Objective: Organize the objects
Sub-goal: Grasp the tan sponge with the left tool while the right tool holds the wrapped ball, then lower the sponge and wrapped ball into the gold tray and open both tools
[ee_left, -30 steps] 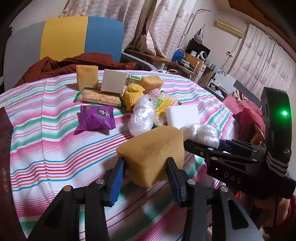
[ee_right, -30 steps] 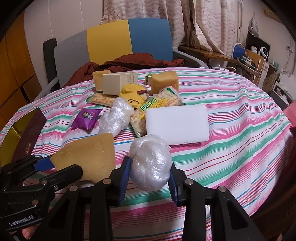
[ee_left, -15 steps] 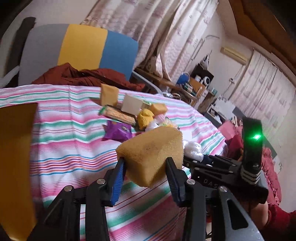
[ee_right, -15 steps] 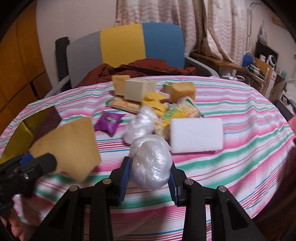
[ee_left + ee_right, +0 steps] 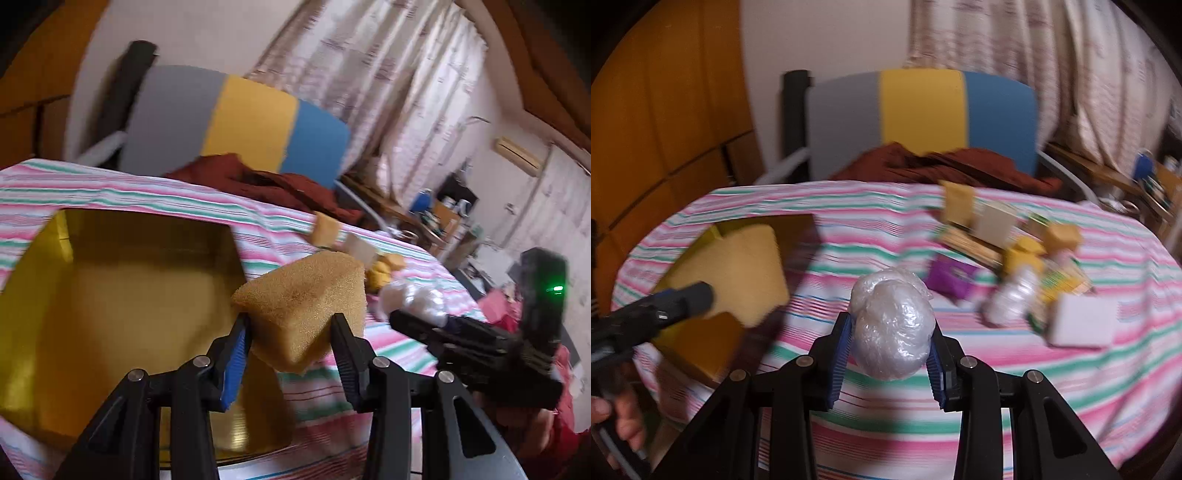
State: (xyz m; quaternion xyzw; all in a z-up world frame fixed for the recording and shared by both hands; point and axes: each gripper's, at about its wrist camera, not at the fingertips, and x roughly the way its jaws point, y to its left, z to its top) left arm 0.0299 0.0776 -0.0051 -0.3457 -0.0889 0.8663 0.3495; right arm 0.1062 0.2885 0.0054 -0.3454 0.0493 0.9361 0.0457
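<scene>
Left tool (image 5: 290, 334) clamped on the sponge (image 5: 301, 301), up over the gold box (image 5: 122, 314); right tool (image 5: 892, 349) clamped on the plastic ball (image 5: 892, 325) above the tabletop (image 5: 1015, 398).

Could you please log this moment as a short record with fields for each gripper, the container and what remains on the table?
left gripper: shut on yellow sponge, held above the table beside the box
right gripper: shut on clear plastic ball, held above the striped tablecloth
container: open gold box, nothing visible inside
remaining pile: purple packet, white block, other sponges and snack packs, blurred
background: grey, yellow and blue chair
</scene>
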